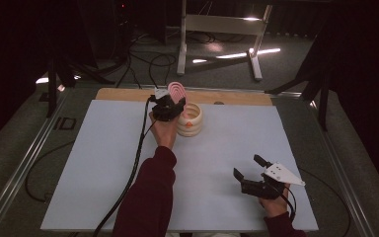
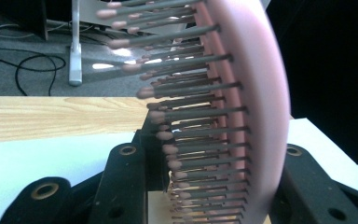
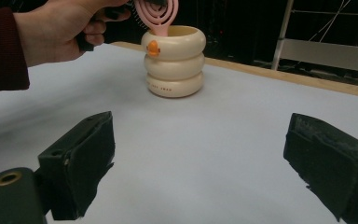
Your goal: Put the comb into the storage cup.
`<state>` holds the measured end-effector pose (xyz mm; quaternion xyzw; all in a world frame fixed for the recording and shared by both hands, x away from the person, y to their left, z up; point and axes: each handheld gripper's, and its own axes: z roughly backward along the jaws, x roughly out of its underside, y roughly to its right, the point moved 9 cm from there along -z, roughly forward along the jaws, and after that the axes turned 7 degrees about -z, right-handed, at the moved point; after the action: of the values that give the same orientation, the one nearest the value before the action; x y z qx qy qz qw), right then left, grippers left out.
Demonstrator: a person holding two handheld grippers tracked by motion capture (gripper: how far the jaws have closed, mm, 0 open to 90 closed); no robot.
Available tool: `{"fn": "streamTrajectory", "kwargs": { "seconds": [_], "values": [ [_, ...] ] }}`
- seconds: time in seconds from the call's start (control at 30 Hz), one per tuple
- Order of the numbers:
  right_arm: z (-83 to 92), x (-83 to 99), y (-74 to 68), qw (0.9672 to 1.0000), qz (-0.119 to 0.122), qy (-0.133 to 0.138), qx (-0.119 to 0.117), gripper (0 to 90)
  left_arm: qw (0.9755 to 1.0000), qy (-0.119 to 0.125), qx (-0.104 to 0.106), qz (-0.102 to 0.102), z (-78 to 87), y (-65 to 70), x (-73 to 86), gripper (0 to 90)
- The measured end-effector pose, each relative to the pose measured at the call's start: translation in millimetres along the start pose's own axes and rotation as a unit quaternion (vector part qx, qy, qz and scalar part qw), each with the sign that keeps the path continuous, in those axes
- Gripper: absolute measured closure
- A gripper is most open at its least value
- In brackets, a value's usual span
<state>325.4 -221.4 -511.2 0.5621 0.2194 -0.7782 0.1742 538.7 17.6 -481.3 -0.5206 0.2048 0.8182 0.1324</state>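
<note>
I can't see the pink hairbrush (image 2: 242, 116) top or bottom, cut off by frame in left gripper view, its handle end hidden inside cream holder (image 3: 175, 60), holder's small print too tiny to read

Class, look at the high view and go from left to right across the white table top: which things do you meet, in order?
Black cable → left gripper gripping the pink hairbrush → cream ringed cup → right gripper, jaws apart.
</note>
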Motion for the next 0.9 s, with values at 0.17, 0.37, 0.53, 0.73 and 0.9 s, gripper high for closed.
{"fn": "streamTrajectory", "kwargs": {
  "seconds": [0.17, 0.37, 0.53, 0.73, 0.9],
  "values": [
    [-0.5, 0.4, -0.3, 1.0, 0.001, 0.0, -0.001, 9.1, 1.0, -0.004, 0.001, -0.005, 0.4, -2.7, 0.9, 61.8],
    [-0.7, 0.6, -0.2, 1.0, 0.001, -0.001, -0.001, 9.1, 0.9999, -0.011, -0.002, -0.012, 0.2, -5.0, 1.9, 60.7],
    [-0.8, 0.8, -0.5, 1.0, 0.001, -0.001, -0.001, 9.1, 0.9996, -0.02, -0.007, -0.018, -0.3, -7.6, 4.4, 58.1],
    [-1.1, 1.1, -0.8, 1.0, 0.0, -0.002, -0.002, 9.1, 0.9993, -0.027, -0.003, -0.025, -0.1, -8.4, 5.6, 53.0],
    [-1.0, 1.1, -0.7, 1.0, 0.0, -0.002, -0.001, 9.1, 0.9989, -0.034, -0.01, -0.031, -0.2, -9.5, 7.7, 47.3]
  ]
}}
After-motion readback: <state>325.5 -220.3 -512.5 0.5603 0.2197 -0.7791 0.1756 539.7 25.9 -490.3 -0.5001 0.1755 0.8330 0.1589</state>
